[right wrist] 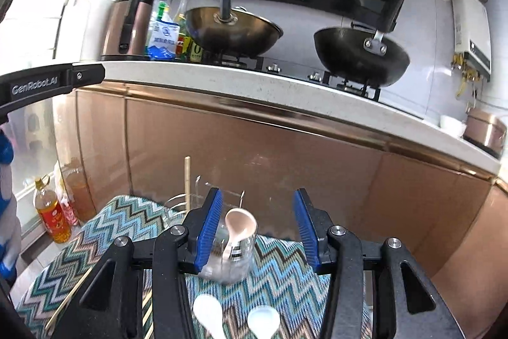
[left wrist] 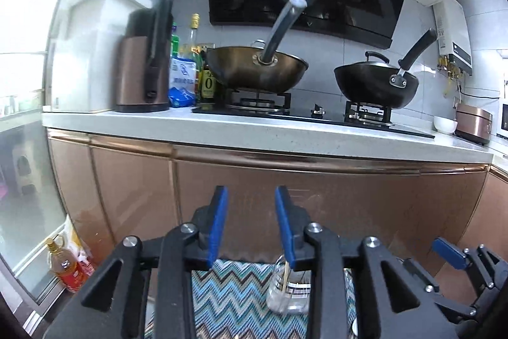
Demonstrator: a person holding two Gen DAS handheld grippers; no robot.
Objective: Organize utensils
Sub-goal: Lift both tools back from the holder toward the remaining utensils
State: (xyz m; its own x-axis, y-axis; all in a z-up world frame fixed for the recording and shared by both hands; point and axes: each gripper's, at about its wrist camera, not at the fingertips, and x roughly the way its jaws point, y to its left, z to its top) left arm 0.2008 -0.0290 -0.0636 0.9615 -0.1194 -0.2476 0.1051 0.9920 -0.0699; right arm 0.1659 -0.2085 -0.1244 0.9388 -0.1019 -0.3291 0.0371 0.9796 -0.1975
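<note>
Two white spoons (right wrist: 235,321) lie on the zigzag mat (right wrist: 285,278); both grippers' jaws gape wide, holding nothing.

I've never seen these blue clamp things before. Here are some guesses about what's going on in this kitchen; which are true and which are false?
1. A spoon stands in a glass cup. True: the spoon is pale pink.
2. The right gripper is squeezing that cup. False: its jaws stand open, nothing held.
3. Two white spoons lie on the zigzag mat. True.
4. The left gripper holds a chopstick. False: it is open and holds nothing.
5. Only one wok sits on the stove. False: a bronze wok and a black wok.
</note>
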